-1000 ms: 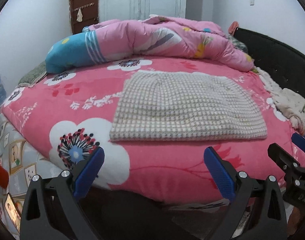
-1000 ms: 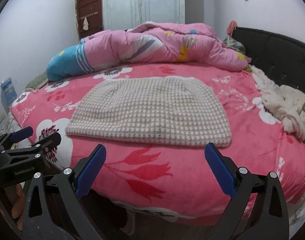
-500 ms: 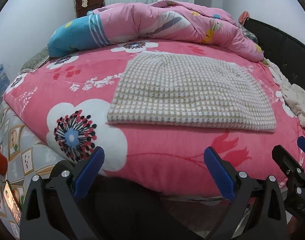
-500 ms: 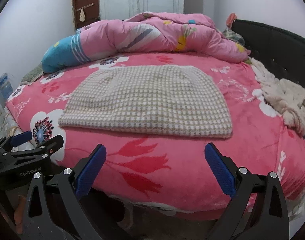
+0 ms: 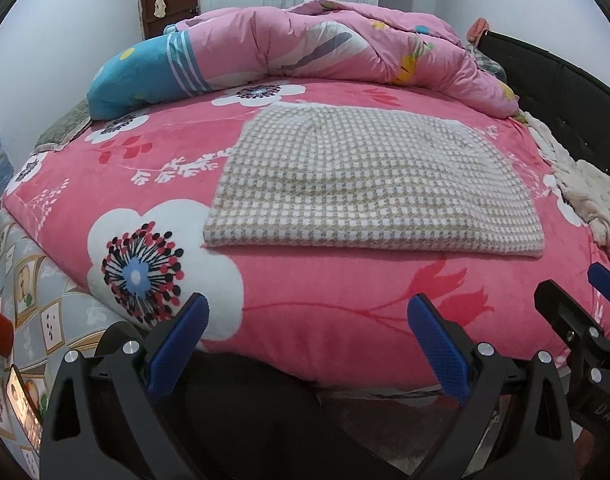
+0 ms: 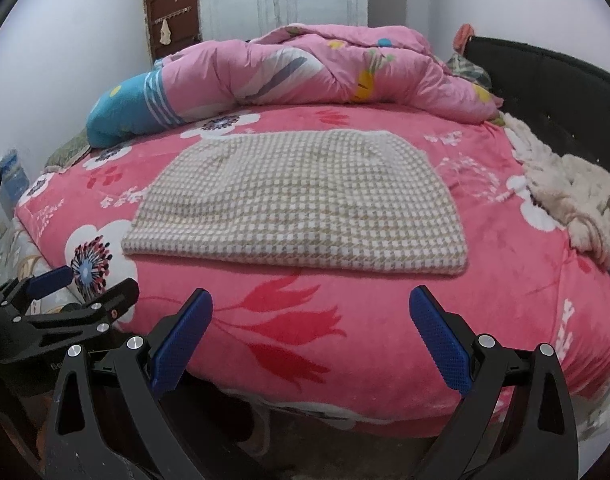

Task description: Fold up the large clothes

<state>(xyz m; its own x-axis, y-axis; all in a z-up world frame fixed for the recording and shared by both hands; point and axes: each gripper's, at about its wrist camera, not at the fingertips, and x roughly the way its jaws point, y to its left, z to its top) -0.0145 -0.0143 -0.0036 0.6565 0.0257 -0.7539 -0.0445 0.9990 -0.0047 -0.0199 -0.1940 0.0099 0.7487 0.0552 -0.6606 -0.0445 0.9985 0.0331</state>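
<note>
A beige-and-white houndstooth garment [image 5: 369, 184] lies folded flat in a rough rectangle on the pink floral bed; it also shows in the right wrist view [image 6: 301, 200]. My left gripper [image 5: 309, 344] is open and empty, held off the bed's near edge, below the garment's left half. My right gripper [image 6: 311, 336] is open and empty, off the near edge below the garment. Each gripper shows at the side of the other's view: the right one [image 5: 585, 320], the left one [image 6: 65, 300].
A bunched pink quilt [image 5: 325, 44] with a blue end lies across the far side of the bed [image 5: 325, 300]. A cream fluffy cloth [image 6: 573, 188] is heaped at the right by the black headboard [image 6: 553, 88]. A brown door [image 6: 173, 8] stands behind.
Both grippers have shifted and tilted slightly in front of the bed, so the garment sits a little differently in view. The garment has not moved and both grippers stay open.
</note>
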